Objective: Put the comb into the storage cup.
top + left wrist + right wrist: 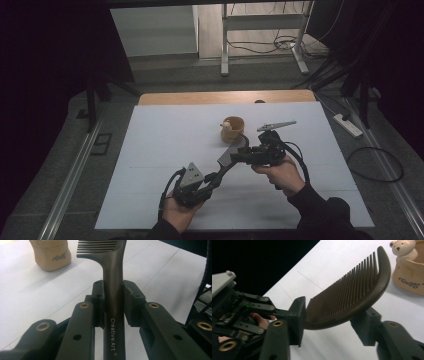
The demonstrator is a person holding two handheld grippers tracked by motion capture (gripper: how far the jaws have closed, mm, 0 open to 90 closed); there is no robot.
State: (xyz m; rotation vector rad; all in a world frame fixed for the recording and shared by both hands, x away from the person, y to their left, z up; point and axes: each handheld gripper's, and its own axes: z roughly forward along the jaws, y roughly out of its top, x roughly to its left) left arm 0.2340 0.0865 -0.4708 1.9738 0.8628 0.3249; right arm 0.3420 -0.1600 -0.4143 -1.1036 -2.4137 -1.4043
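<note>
The comb (pixel 231 155) is in the lower middle of the high view, above the white table (pixel 165 150), and it runs from the left gripper (pixel 212 179) up and to the right toward the right gripper (pixel 248 151). In the left gripper view the handle of the comb (pixel 113 302) rises straight from the bottom of the frame between the two black jaws, and both pads press on its sides, so this gripper is clamped on the handle. In the right gripper view the toothed head of the comb (pixel 352 297) lies across the middle of the frame, with one jaw at the inner end of the teeth and the other jaw under the curved back. The pads seem to touch the comb on both sides, but I cannot tell how firmly they press. The left gripper (pixel 234 312) shows at the left edge of that frame, with a hand behind it. A tan cup (pixel 233 129) with a small bear (pixel 402 248) on its rim stands on the table just beyond the comb, near its head but apart from it. It appears at the upper left of the left gripper view (pixel 51 253) and the upper right of the right gripper view. Beyond the table there are a metal stand (pixel 262 35) and loose cables on the floor, and a power strip (pixel 348 125) lies at the right.
</note>
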